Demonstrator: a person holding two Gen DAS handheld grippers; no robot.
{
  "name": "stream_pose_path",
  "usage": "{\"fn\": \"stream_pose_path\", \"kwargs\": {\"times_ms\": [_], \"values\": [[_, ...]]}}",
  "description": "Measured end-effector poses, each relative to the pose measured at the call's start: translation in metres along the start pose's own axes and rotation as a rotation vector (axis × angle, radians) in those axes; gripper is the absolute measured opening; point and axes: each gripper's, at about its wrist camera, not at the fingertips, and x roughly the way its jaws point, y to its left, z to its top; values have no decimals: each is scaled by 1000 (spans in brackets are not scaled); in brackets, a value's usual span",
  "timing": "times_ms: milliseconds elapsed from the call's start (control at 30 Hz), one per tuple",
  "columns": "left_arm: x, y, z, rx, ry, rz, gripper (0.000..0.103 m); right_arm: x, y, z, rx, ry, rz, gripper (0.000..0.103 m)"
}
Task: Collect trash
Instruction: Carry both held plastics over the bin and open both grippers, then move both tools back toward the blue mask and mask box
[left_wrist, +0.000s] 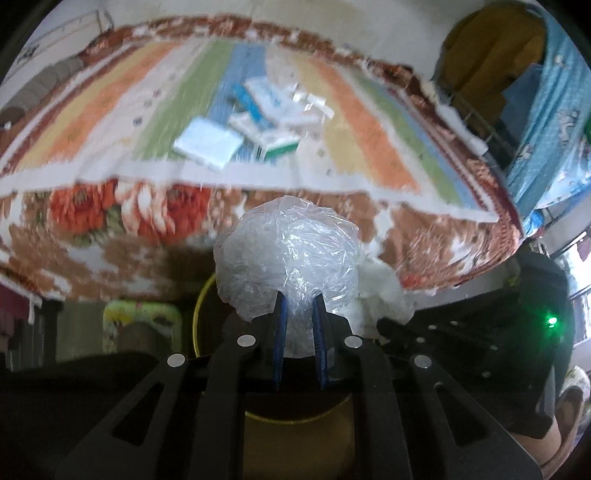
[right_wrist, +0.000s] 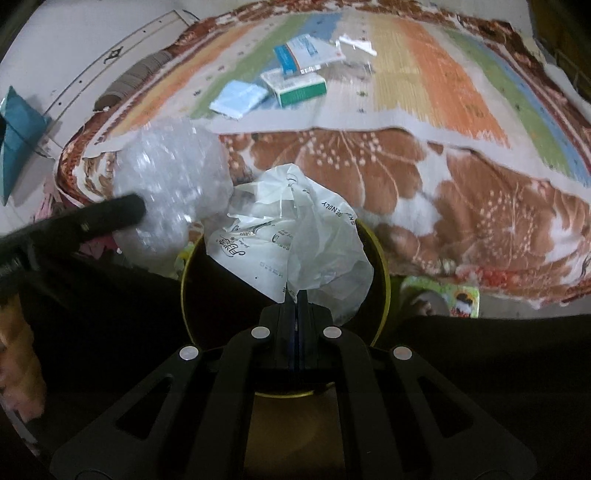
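Observation:
My left gripper (left_wrist: 299, 301) is shut on a crumpled ball of clear plastic wrap (left_wrist: 288, 254), held just above a round bin with a yellow rim (left_wrist: 197, 314). The right gripper (right_wrist: 297, 295) is shut on a white printed plastic bag (right_wrist: 295, 236) that hangs over the same bin (right_wrist: 384, 266). In the right wrist view the clear plastic ball (right_wrist: 173, 184) and the left gripper's dark finger (right_wrist: 110, 218) show at the left. The white bag (left_wrist: 384, 295) also appears at the right of the left wrist view. More trash lies on the bed: small cartons (right_wrist: 299, 86), a pale blue packet (right_wrist: 240, 98).
A bed with a striped mat (right_wrist: 424, 74) over a brown flowered blanket (right_wrist: 443, 206) fills the background. A blue patterned curtain (left_wrist: 546, 129) hangs at the right. Patterned slippers (right_wrist: 439, 295) lie on the floor by the bin. A teal bag (right_wrist: 18, 136) sits at the far left.

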Motion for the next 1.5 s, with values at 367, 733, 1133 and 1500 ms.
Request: {"fn": "stream_pose_path", "kwargs": {"times_ms": [367,733,1133,1500], "values": [[23,8,-9,-59,105,25,18,14,-7,-2,38,64,-11,5],[17,15,-4,-107,73,16,56,12,-12,0,70,57,14,38],[21,31,13,-159,36,145,77,0,-14,10,74,17,69,51],[11,41,50,-151,-40,225,97,-25,-12,62,-74,-90,-10,82]]}}
